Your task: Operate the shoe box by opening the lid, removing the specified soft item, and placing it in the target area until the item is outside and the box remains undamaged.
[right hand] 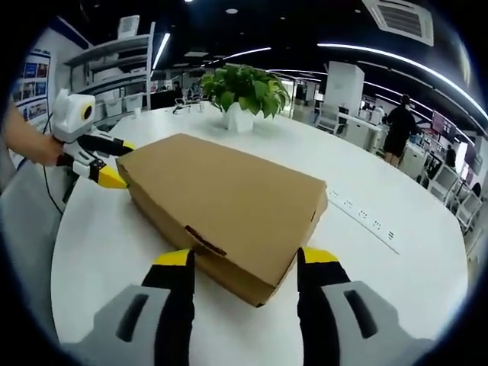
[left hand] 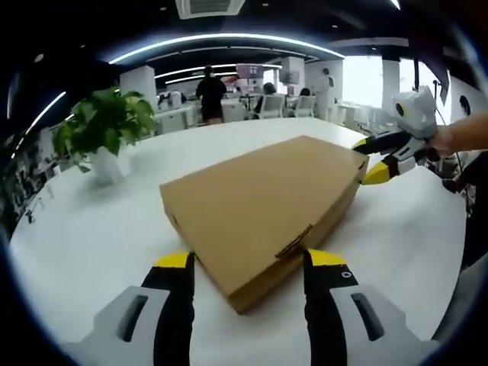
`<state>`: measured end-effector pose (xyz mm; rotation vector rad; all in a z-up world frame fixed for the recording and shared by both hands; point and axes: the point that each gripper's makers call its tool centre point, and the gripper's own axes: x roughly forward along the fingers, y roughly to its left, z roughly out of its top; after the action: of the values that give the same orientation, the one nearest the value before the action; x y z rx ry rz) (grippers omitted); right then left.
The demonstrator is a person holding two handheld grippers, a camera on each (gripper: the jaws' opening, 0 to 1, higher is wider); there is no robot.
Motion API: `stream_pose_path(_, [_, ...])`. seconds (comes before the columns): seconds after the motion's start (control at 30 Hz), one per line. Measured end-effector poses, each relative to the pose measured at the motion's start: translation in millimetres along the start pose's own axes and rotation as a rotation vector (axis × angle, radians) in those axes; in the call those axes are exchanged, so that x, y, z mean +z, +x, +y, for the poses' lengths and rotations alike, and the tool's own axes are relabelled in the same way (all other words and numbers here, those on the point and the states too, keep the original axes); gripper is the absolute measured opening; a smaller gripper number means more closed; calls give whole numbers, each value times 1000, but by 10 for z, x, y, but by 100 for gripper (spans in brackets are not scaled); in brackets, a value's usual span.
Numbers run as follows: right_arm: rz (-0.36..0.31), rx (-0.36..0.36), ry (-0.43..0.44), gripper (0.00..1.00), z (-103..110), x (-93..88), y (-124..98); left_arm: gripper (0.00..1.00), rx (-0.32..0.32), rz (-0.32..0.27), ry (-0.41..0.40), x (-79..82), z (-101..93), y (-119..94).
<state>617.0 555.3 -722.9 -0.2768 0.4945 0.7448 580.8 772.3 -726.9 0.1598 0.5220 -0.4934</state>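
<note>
Shoe box (left hand: pixel 263 206) lies flat, lid closed — long axis spanning both grippers.

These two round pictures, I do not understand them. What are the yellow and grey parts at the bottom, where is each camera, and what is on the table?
A person holds one two-jaw hand tool in each hand, and a camera rides on each. The left gripper view looks along the left gripper; the right gripper view looks along the right gripper. Each also appears in the other's picture, at the box's far corner. On the white round table lies a closed cardboard shoe box, with a potted plant behind it. Both grippers are open, their jaws standing either side of opposite box corners. Nothing is held yet.
</note>
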Motion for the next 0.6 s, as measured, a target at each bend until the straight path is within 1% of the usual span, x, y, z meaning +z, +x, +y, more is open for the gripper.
stream_pose_path(0.2, [-1,-16,15,49,70,8,-4,57,-11,13,7,-10,39,-12])
stream_pose_path(0.3, [-4,-24,41,49,112,21,-13,57,-17,19,9,-18,59,-29])
stream_pose_path(0.6, [0,-44,55,49,225,22,-25,56,-46,53,26,-46,133,-73])
